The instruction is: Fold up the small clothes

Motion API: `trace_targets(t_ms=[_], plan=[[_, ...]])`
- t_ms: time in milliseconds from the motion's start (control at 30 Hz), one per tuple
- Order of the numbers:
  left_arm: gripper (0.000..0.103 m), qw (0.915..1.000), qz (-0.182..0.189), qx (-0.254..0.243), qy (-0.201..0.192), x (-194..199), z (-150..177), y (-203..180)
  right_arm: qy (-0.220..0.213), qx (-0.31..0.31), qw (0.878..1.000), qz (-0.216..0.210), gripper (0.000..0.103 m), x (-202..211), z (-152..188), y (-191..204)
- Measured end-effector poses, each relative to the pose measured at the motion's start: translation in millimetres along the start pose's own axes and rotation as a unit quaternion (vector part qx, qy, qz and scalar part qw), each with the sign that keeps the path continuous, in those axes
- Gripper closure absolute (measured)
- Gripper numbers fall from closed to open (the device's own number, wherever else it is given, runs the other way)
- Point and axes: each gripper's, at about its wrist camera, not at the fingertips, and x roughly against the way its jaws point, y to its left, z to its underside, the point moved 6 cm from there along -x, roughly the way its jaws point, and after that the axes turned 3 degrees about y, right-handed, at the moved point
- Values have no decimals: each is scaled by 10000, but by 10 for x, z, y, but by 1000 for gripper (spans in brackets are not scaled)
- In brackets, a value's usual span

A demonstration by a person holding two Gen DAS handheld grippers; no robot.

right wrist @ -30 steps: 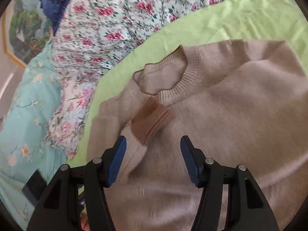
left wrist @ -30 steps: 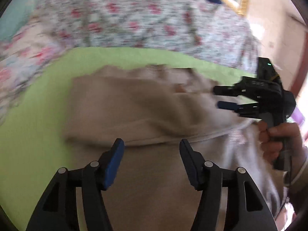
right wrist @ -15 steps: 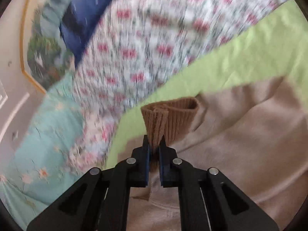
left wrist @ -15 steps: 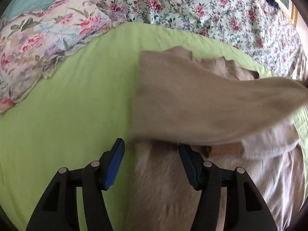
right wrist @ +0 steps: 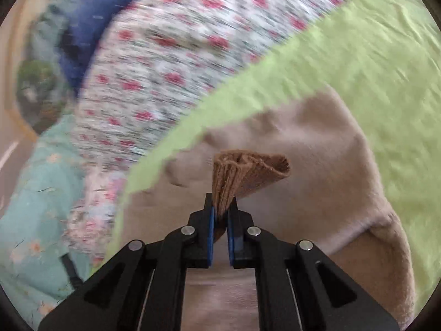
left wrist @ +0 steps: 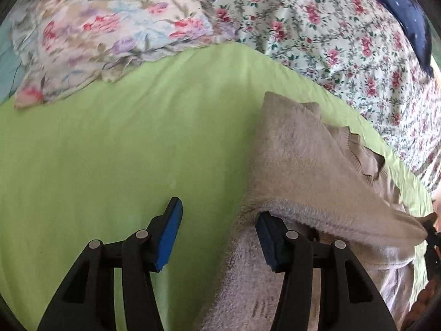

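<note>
A beige knit sweater [left wrist: 303, 160] lies on a lime green sheet [left wrist: 124, 143]. One sleeve [left wrist: 344, 207] is pulled taut across the body toward the right. My left gripper [left wrist: 217, 226] is open and empty, its right finger over the sweater's left edge and its left finger over the sheet. My right gripper [right wrist: 220, 207] is shut on the sleeve's darker ribbed cuff [right wrist: 248, 173] and holds it above the sweater body [right wrist: 317, 179]. The right gripper shows at the far right edge of the left wrist view [left wrist: 430, 234].
A floral quilt [left wrist: 317, 27] and a floral pillow [left wrist: 104, 35] lie beyond the sheet. A dark blue cushion [left wrist: 408, 13] is at the far right. A teal floral cloth [right wrist: 41, 207] lies left of the sheet in the right wrist view.
My right gripper closed on the sleeve cuff, lifted it and carried the sleeve across the sweater. My left gripper swung left toward the sweater's left edge and stayed open.
</note>
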Motion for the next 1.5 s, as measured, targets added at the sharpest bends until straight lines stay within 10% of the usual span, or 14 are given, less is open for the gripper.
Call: trace_targets(t_ms=[467,600,667,833,933,1100,1233,1500], plan=[[47,9987,-77,-498,122,-49,114,-133,293,-190,9883,1482,80,156,197,-383],[47,9997,42,-257,9,-15,136,-76,70,754,9934,858,36,182,33,378],[47,9997,75,-217,-25,-4,145,-73,520,1061,9929,160,30,-132,19,795],[47,9995,298,-87,-50,2,157,-37,2177,1344,9573,-1349,27,-1387,164,1688],[46,9992,391,-55,-98,13,172,-34,2741,1754,9395,-1068,27,-2036,267,1910],[47,9986,454,-96,-240,38,186,-79,4479,1622,8600,-1829,25,-2782,839,2213],[47,9968,718,-147,-333,90,188,-120,4639,1213,8436,-2416,25,-3039,1084,2438],[41,9916,1199,-425,-239,239,100,-180,2918,627,9265,-2292,23,-2750,393,2206]])
